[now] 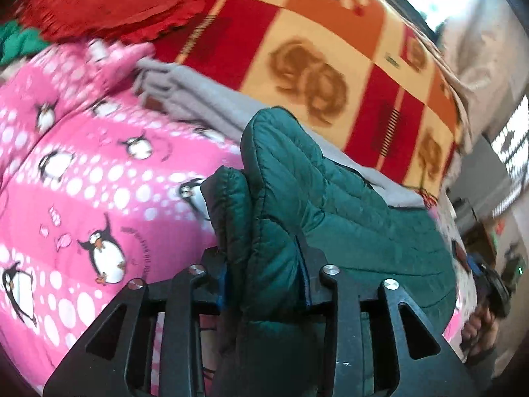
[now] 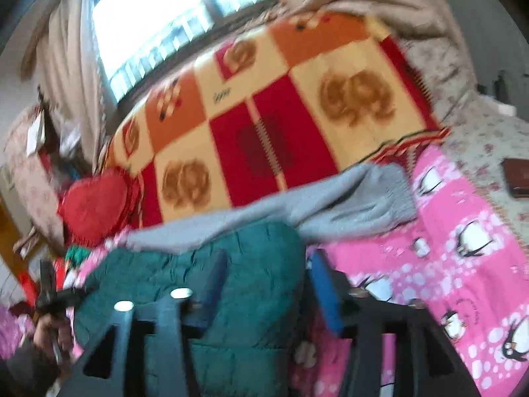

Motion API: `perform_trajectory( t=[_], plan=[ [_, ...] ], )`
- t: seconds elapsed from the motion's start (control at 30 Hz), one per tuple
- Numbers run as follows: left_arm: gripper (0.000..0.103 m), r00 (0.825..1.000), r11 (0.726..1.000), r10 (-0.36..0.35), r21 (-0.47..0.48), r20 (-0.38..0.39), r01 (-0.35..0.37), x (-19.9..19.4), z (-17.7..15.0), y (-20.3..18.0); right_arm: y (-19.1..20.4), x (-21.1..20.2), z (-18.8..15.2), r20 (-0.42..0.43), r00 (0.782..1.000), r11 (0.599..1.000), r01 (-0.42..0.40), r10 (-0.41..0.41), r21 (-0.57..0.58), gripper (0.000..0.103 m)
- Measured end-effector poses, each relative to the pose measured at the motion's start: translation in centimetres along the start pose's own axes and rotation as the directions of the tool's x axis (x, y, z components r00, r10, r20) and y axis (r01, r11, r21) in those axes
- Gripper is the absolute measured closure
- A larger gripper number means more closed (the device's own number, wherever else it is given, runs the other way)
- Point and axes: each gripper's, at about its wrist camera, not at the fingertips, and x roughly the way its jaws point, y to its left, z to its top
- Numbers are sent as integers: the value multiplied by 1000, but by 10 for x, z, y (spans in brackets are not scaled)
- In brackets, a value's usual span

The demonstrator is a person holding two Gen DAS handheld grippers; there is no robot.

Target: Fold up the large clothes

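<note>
Left wrist: both grippers' fingers (image 1: pixel 310 264) (image 2: pixel 325 292) pinch the green quilted jacket (image 1: pixel 330 192).

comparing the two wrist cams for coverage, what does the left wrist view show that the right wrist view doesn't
Only the left wrist view shows the left tongs clamped on the quilted green jacket. Only the right wrist view shows the window, a dark brown flat object on the floral bedspread, and the right tongs around the jacket. Both show the penguin blanket, grey garment, checked blanket and red cushion.
</note>
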Motion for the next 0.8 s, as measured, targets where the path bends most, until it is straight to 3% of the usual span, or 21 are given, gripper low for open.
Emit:
perform_trajectory(
  t=[0.13,0.2,0.27,0.33,0.43,0.53,0.6,0.67,0.73,0.8],
  plan=[
    [61,999,993,-45,-110,-12,44,-1,0,20,15,-9,3,52,999,998,10,-7,-58,47],
    [61,999,991,-50,-121,-3,49,-6,2,22,25,0,3,19,1000,997,-23,24,-76,47],
    [60,999,993,-42,-111,-6,41,-7,3,20,27,14,1,-47,999,997,10,-14,-74,46],
    [60,1000,995,-27,-97,-8,26,-5,3,18,13,32,-5,-135,991,1000,2,-5,-19,38],
    [57,1000,995,-14,-96,-17,13,2,0,20,-21,58,-19,-256,966,993,-8,38,116,32],
    [53,1000,995,-11,-95,-17,9,4,-2,23,-44,74,-32,-274,956,983,-63,110,174,30],
    [50,1000,997,7,-82,-25,-9,7,-3,22,-56,96,-45,-345,919,966,-111,189,234,30],
    [47,999,998,29,-58,-32,-31,12,-4,20,-62,110,-53,-358,898,951,-167,256,261,30],
    [45,998,998,54,-39,-41,-56,18,-6,18,-67,126,-57,-374,890,949,-164,261,271,19],
    [44,996,997,68,-28,-59,-70,24,-8,18,-67,139,-60,-362,876,930,-218,320,295,18]
  ],
)
